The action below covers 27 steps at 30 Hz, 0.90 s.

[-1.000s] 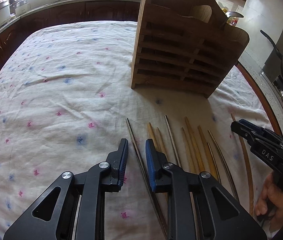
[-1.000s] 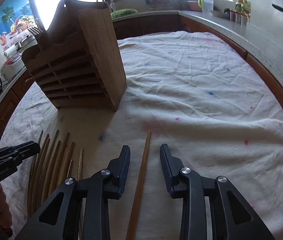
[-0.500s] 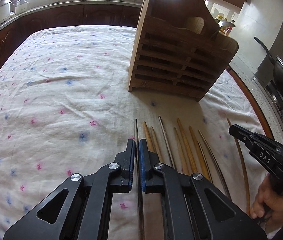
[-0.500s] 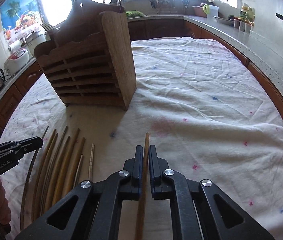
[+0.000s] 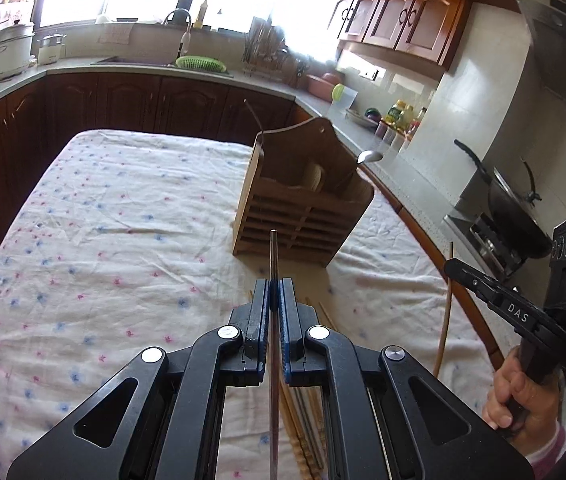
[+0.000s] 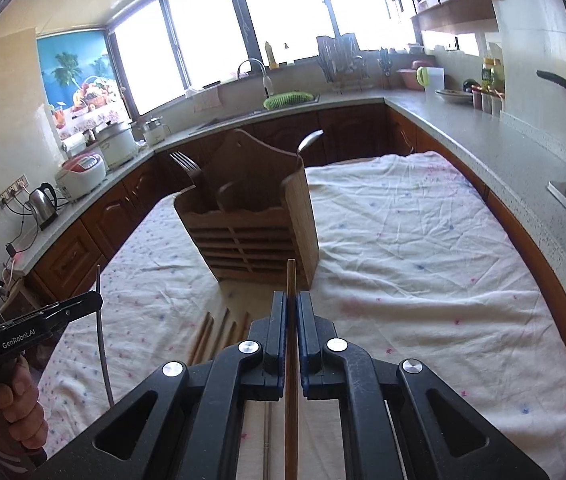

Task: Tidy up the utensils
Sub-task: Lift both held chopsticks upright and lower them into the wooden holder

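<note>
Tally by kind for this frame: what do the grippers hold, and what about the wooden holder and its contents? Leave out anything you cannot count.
Chopsticks gripped: 2 (grey chopstick in the left gripper, wooden chopstick in the right gripper)
Wooden holder: 1
Spoon in it: 1
Fork in it: 1
Total: 5
The loose chopsticks on the cloth are partly hidden, so they are not counted.

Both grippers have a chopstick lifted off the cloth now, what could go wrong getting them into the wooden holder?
1. The left gripper pinches a thin metal chopstick with a long tail behind the pads; it may pivot or slip.
2. The right gripper holds its wooden chopstick the same way, so the tip may miss the wooden utensil holder.
3. A fork and a spoon already stand in the holder; an incoming chopstick could knock them.
</note>
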Motion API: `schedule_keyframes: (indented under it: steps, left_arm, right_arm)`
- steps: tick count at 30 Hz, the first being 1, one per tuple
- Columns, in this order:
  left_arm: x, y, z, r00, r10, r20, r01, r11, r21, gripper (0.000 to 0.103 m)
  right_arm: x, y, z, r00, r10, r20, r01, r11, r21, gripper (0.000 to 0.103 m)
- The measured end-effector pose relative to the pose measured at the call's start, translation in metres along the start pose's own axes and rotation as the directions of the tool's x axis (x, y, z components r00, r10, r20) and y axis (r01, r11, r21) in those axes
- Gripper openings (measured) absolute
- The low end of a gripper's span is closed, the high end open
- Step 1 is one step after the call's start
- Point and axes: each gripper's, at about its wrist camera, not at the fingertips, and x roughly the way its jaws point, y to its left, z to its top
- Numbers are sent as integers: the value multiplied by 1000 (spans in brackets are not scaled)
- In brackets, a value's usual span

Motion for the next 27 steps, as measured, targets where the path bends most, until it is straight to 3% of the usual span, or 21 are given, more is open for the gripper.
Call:
schedule_keyframes:
  steps: [11, 27]
  left_arm:
    - [-50, -9, 15, 993, -36, 116, 34, 999, 19, 4]
    - [-48, -8, 25, 989, -33, 146, 32, 999, 10, 4]
  right_arm:
    - [-48, 15, 33, 988, 43, 150, -41, 999, -18, 5]
    - [-45, 9, 36, 986, 57, 156, -58, 998, 0, 5]
